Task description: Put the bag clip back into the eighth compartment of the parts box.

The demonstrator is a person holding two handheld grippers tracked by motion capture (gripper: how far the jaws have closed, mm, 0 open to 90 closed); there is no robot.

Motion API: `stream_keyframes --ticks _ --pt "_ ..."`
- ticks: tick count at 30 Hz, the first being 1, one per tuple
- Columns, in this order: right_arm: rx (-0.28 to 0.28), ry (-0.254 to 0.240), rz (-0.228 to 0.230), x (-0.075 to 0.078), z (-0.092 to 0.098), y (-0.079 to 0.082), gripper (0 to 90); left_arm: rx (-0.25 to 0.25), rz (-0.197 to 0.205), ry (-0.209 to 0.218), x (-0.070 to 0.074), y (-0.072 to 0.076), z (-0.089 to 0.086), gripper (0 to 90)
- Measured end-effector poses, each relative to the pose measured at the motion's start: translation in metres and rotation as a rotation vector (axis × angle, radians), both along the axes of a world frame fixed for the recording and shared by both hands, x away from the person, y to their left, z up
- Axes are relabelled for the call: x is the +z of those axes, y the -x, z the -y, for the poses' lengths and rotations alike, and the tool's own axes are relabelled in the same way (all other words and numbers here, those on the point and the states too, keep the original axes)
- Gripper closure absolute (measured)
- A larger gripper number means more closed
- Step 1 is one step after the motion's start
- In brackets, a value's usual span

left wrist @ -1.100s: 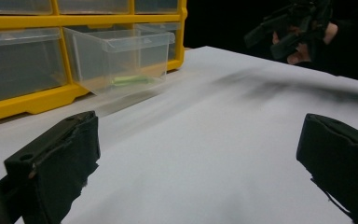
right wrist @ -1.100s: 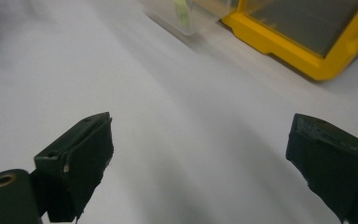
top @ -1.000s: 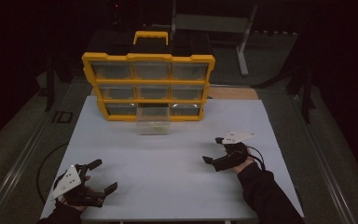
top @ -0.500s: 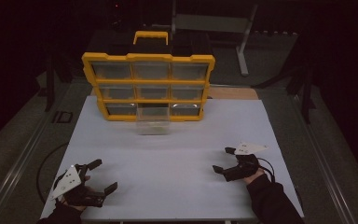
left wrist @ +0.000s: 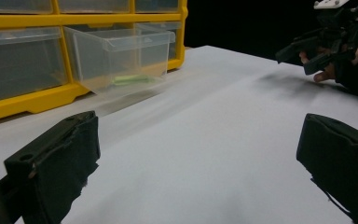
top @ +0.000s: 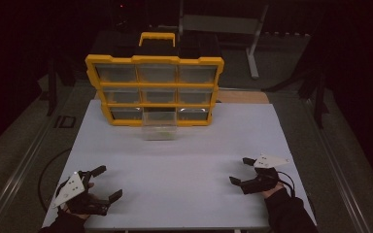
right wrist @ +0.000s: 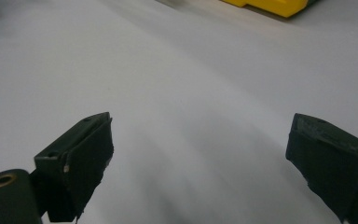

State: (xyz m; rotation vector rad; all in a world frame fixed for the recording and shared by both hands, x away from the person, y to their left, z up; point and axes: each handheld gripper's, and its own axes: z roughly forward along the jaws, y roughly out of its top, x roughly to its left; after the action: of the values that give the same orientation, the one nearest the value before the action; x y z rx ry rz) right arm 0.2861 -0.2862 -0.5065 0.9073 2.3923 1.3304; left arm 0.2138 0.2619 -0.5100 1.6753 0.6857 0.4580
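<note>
Back toward the person came the right gripper (top: 241,171), now low by the near edge of the white table (top: 189,160). Its jaws are wide apart and hold nothing. The left gripper (top: 106,182) rests with jaws apart too. The clear drawer (top: 159,127) (something green inside) sticks out of the yellow organizer (top: 154,87). Next, probably, reach for that drawer.

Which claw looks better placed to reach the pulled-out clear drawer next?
Marginally the left claw: it is open and its own view looks straight at the clear drawer. The right claw, also open, faces bare table. Both sit far from the drawer.
</note>
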Motion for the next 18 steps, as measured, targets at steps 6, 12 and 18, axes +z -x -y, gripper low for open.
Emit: stream_keyframes --ticks 6,12,18 --pt "-0.021 0.014 0.026 0.0012 0.0048 0.0050 7.6 -0.001 0.000 0.000 0.0000 0.0001 0.0000 0.4" --pt "-0.022 0.023 0.036 -0.0001 0.0064 0.0066 7.6 -0.004 -0.001 -0.002 -0.0003 0.0000 0.0007 0.4" --pt "-0.022 0.016 0.030 -0.0008 0.0067 0.0059 7.6 -0.004 -0.002 -0.002 -0.0002 -0.0001 0.0007 0.4"
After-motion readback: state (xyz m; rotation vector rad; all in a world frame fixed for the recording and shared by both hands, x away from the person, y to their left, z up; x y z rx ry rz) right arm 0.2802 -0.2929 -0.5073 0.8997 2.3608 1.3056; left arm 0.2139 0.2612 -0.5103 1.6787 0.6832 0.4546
